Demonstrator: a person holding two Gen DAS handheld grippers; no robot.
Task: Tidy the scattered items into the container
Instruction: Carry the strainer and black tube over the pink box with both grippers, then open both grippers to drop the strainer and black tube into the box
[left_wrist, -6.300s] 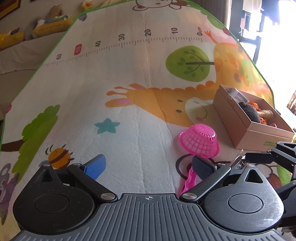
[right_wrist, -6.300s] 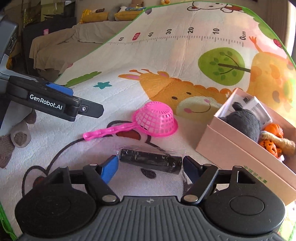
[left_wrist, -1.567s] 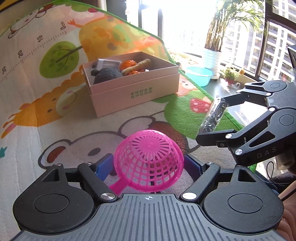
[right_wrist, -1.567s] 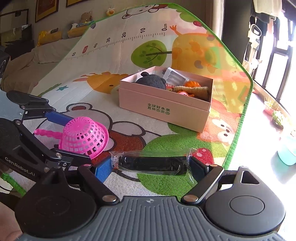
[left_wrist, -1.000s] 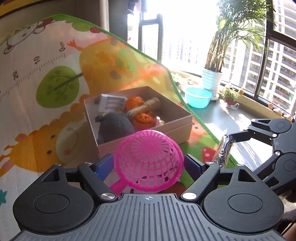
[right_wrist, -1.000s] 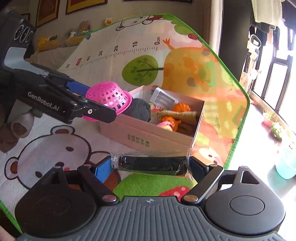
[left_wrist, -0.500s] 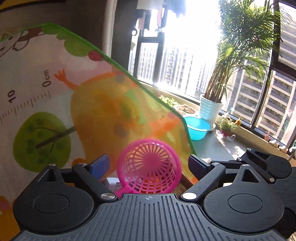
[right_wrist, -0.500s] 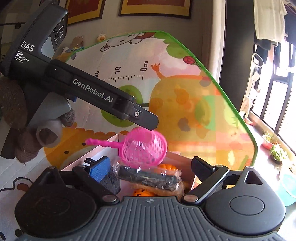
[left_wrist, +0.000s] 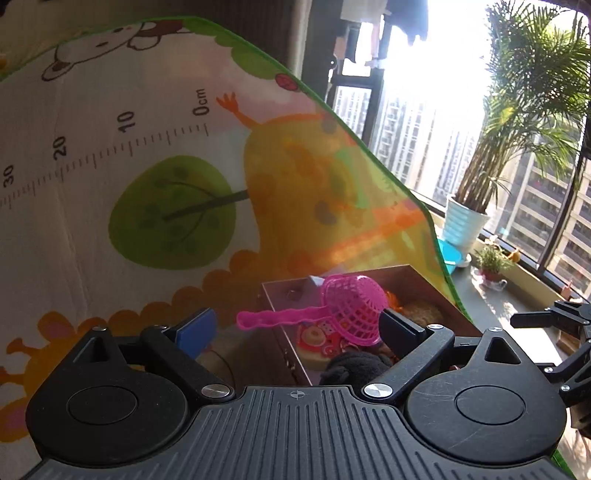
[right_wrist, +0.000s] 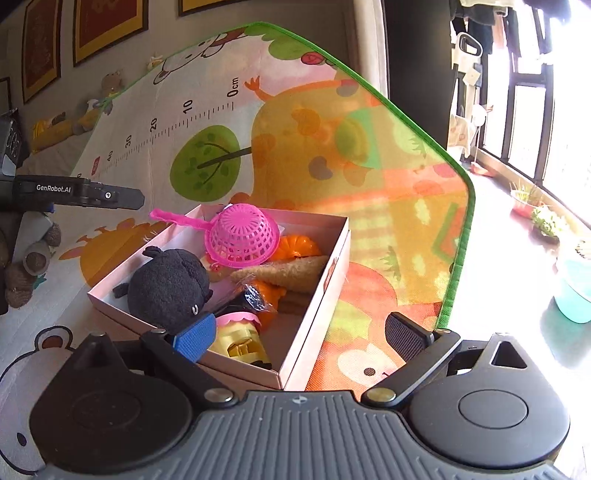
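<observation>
The left gripper (left_wrist: 295, 328) has just been opening and its jaws stand wide with nothing pressed between them; the pink strainer (left_wrist: 351, 312) lies beyond them in the box (right_wrist: 317, 291), bowl down, its handle jutting over the far left rim. The right gripper (right_wrist: 301, 338) has likewise just spread its jaws and holds nothing; the black wrapped packet (right_wrist: 253, 297) it let go lies among the toys near the middle of the box, beside the black plush toy (right_wrist: 168, 288). Both items seem dropped from above so they settle inside the walls. The right view shows the whole box on the play mat (right_wrist: 388, 184), and the packet; the left view shows only the box's far corner and the strainer's underside.
</observation>
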